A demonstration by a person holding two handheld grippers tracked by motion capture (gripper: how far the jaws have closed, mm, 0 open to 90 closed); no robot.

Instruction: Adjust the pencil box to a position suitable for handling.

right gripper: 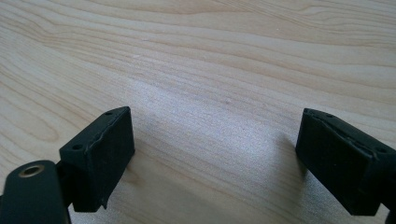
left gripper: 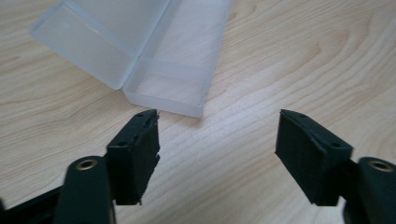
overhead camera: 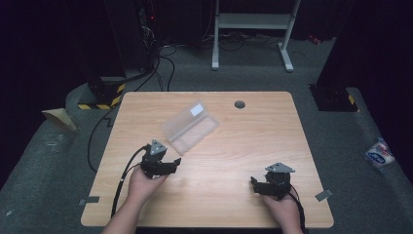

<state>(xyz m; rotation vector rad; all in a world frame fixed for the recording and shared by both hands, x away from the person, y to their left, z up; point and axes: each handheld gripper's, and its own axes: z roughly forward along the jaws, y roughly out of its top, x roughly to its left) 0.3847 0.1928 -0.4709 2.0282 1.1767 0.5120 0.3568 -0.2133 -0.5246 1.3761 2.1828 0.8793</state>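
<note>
High view: clear plastic box (overhead camera: 191, 127) lies open on the counter (overhead camera: 253, 146), left of centre, lid tipped back with a white label on it. My left gripper (overhead camera: 174, 163) sits just short of the box's near corner, aimed at it. Right gripper (overhead camera: 253, 184) parked low near the right front edge, well apart from the box.

Left gripper view: jaws apart, nothing between them, bare wood under the gap. Box (left gripper: 140, 56) is just ahead, its tray corner nearest the left jaw, hinge line running up and away. Can't see anything inside the tray.

Right gripper view: jaws wide apart over bare counter (right gripper: 210, 70), nothing held.

My read: the step in hand is the left approach to the box. To do it well I'd line the jaws square to 1 thin wall or the lid edge rather than the corner, come in low, and close slowly, since light plastic will likely skid or flex. Right gripper could brace the far side if it slides.
</note>
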